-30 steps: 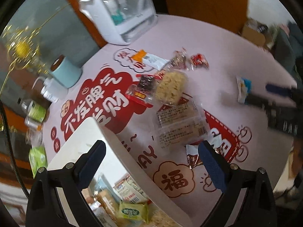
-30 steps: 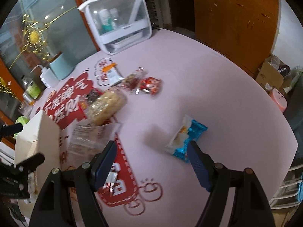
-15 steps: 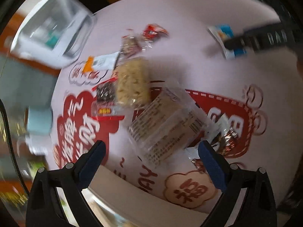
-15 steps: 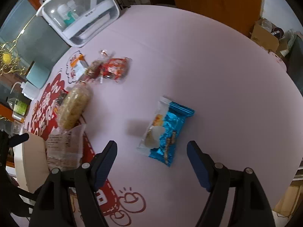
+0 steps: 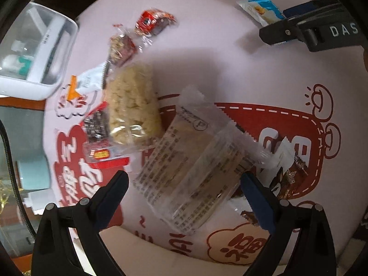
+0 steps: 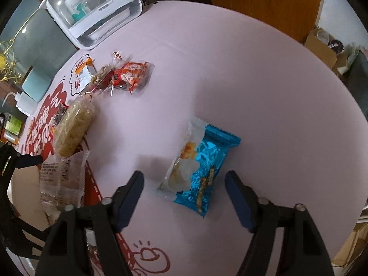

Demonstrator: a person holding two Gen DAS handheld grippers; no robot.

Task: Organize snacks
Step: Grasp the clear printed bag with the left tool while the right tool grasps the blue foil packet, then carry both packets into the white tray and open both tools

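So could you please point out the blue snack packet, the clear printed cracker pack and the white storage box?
blue snack packet (image 6: pixel 208 172), right wrist view, middle of the foil.
clear printed cracker pack (image 5: pixel 195 172), left wrist view, printed middle.
white storage box (image 6: pixel 96 11), right wrist view, clear front.

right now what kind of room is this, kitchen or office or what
Probably a home dining or living room: a round table under a pink cloth printed with red festive characters, wooden cabinets behind it, and a white storage box of small bottles by loose snack packets.
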